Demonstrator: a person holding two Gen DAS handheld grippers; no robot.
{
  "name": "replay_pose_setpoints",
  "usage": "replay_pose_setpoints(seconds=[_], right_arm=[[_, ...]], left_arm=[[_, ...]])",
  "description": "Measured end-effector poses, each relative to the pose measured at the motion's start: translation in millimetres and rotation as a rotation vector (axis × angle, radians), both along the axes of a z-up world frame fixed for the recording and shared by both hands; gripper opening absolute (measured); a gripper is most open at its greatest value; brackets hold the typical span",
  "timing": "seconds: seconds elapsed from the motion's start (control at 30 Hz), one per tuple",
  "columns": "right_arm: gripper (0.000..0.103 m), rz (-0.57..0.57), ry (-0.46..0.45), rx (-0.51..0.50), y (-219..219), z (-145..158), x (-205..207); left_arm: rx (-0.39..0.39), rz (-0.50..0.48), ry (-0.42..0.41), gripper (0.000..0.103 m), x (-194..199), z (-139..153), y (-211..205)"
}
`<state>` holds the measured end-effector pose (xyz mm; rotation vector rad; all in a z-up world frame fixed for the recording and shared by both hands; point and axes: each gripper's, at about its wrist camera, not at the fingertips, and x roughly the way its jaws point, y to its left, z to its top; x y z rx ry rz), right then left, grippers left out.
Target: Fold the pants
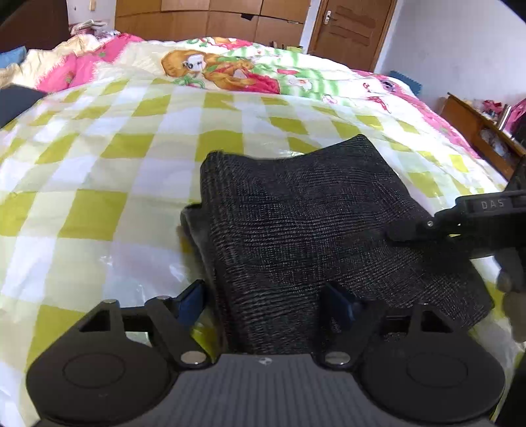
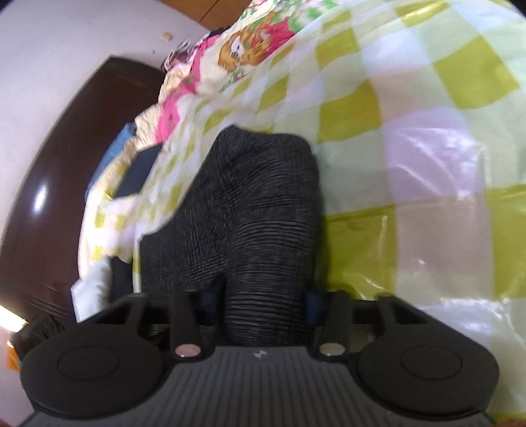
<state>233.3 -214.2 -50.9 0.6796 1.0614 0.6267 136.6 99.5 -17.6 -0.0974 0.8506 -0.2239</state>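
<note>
The pants [image 1: 305, 223], dark grey with a fine woven pattern, are held in a folded bundle above a bed [image 1: 98, 184] covered by a yellow-green and white checked quilt. In the left wrist view, the near edge of the fabric is clamped between the blue pads of the left gripper [image 1: 266, 302], whose fingers are closed on a thick fold running up the middle. The cloth is spread forward and to the right from that grasp, with its far edge curved and lifted off the quilt.

The right gripper [image 1: 407, 235] is seen entering from the right edge of that view, roughly level, its tips pinched on the right side of the pants. In the right wrist view the same gripper [image 2: 263, 299] is seen rolled sideways, so that the bed appears tilted, and a bunched ridge of pants [image 2: 259, 210] is gripped between its pads.

Open quilt is left on the far side and to the left of the bundle. A dark flat object [image 1: 16, 101] lies near the left edge of the bed. A wooden wardrobe [image 1: 210, 19] and a door [image 1: 351, 29] stand beyond the bed, and a wooden shelf [image 1: 476, 131] is placed close beside its right edge.
</note>
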Motion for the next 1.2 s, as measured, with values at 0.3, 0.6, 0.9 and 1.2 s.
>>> replay_pose_setpoints(seconds=[0.3,0.6,0.9,1.2], right_arm=[[0.034,-0.090,-0.024,-0.061,-73,19,-33],[0.040,-0.295,-0.015,-0.239,-176,28,-36],[0.044,-0.390,-0.243,-0.480,-157,74,-112],[0.062,-0.399,-0.176,-0.586,-119,60,-143]], left_arm=[[0.013,-0.135,-0.012,0.077,5,15,-66],[0.054,-0.334,-0.045,0.076,43,8,-192],[0.179,-0.250,-0.107,0.076,9,21,-196],[0.225,-0.222,-0.061,0.078,-15,18,-199]])
